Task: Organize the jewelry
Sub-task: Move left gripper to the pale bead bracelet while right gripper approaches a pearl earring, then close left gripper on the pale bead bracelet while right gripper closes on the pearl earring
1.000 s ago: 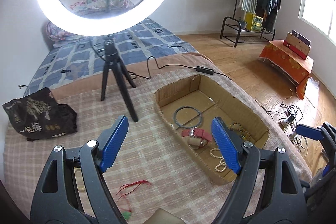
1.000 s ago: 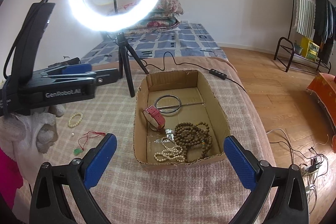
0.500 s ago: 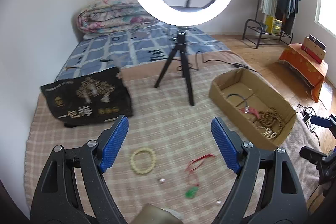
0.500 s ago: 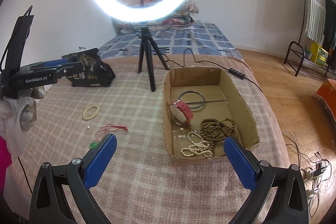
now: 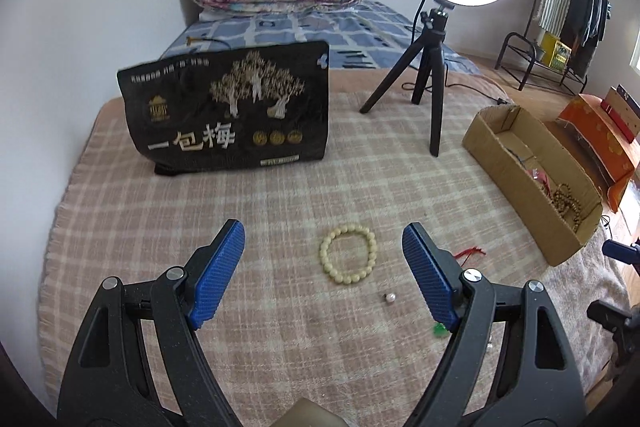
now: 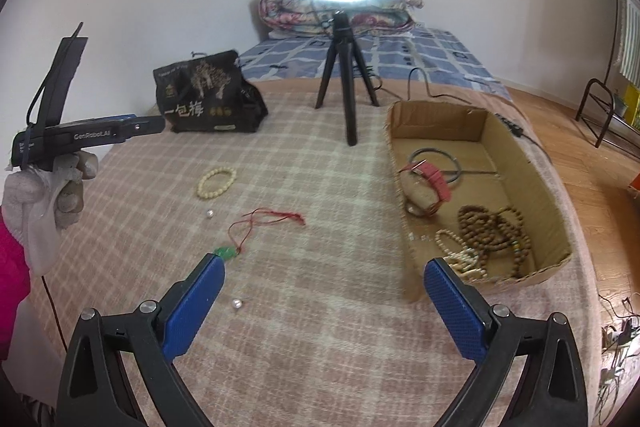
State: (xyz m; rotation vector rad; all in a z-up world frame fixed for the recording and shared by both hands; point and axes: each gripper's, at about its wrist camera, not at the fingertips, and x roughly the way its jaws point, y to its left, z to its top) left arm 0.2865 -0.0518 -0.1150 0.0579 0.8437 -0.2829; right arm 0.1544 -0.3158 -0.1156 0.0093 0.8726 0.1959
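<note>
- Risk: left gripper (image 5: 324, 259), spread and empty, brackets cream bracelet (image 5: 348, 253) on the bed; loose pearl (image 5: 390, 297) at its 5 o'clock (tiny) may roll if nudged.
- Right gripper (image 6: 322, 281), spread and empty; red cord pendant (image 6: 256, 227) at 11 o'clock could snag.

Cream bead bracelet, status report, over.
Left gripper open, right gripper open, both empty. Cream bead bracelet loose on blanket, ahead between left fingers. Cardboard box holds other jewelry. Nothing blocking.

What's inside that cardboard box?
The cardboard box holds a metal hoop, red watch, brown beads and cream beads. Anything beneath them is hidden.
</note>
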